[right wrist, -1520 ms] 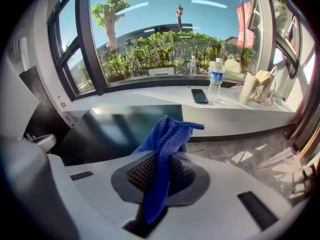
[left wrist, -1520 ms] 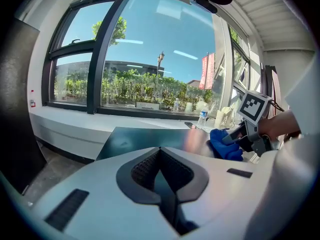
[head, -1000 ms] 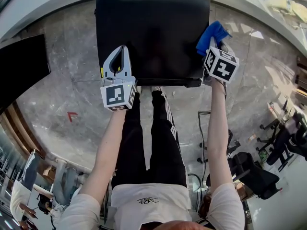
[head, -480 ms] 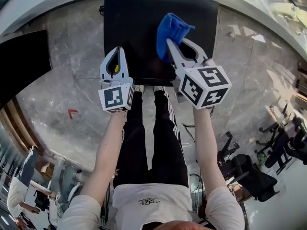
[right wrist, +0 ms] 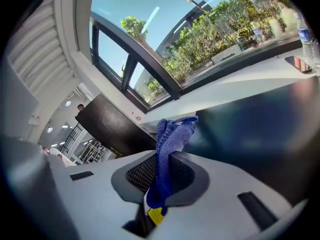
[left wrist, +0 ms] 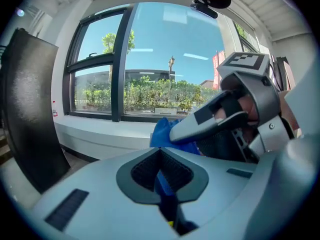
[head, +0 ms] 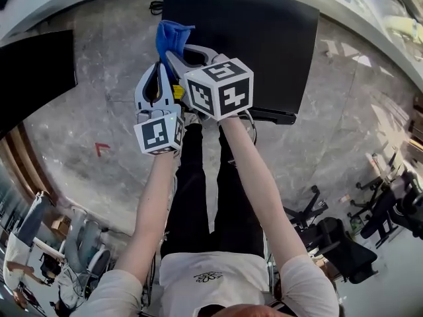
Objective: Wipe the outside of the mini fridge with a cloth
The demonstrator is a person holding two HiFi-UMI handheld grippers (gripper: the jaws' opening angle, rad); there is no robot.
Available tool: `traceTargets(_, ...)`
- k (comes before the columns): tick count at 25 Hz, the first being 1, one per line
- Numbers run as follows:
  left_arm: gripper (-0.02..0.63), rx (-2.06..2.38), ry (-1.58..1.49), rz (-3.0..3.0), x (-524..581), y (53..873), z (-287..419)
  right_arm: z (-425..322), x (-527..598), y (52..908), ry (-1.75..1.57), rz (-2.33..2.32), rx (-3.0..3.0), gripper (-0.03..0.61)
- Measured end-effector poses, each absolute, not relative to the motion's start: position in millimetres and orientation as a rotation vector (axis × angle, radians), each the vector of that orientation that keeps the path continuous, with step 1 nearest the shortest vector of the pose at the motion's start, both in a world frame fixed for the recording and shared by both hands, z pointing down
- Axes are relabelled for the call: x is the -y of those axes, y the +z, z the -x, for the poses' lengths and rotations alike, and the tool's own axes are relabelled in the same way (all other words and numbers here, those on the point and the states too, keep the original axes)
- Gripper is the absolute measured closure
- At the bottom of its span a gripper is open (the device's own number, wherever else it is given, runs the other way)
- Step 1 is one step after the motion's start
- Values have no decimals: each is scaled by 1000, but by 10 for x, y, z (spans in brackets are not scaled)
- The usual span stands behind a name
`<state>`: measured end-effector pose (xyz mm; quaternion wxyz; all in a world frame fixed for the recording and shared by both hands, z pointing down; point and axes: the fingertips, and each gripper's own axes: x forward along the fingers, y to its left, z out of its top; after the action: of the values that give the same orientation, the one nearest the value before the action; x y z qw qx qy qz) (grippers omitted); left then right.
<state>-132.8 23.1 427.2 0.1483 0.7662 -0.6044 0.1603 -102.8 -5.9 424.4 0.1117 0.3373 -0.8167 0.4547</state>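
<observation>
The black mini fridge stands on the floor against the white window ledge; its dark top shows in the right gripper view. A blue cloth sticks up from my right gripper, which is shut on it at the fridge's left edge. My left gripper is shut and holds nothing, just left of and below the right one. In the left gripper view the right gripper and cloth cross right in front.
A tall black panel stands to the left. A phone and a bottle rest on the ledge. Marble floor surrounds the fridge, with a cable and office chairs at the right.
My right gripper has swept the cloth from the fridge's right front corner across the top to its left edge. The left gripper has barely moved.
</observation>
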Motion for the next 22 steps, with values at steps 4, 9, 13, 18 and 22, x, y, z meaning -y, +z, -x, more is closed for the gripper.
traceTargets(4,609,1774,456,-2162,-254,4284,1509,1319,-35,4471,1366,-924,2346,518)
traceTargets(9,609,1777,459,-2158,-258,4292,1625,1458,-29,4749,1289,-931,2259,518)
traceTargets(13,609,1756,451,-2171,-230,4306,1601,1405,58,4843,1171,-956,2218,518)
traceTargets(18,609,1722,437,-2190,-187,4317,1504,1318,94,4895,1071,-961,2179,518)
traceTargets(22,609,1703,438,-2207,-173,4310,1445,1202,82,4884,1006,-1004,2153,518)
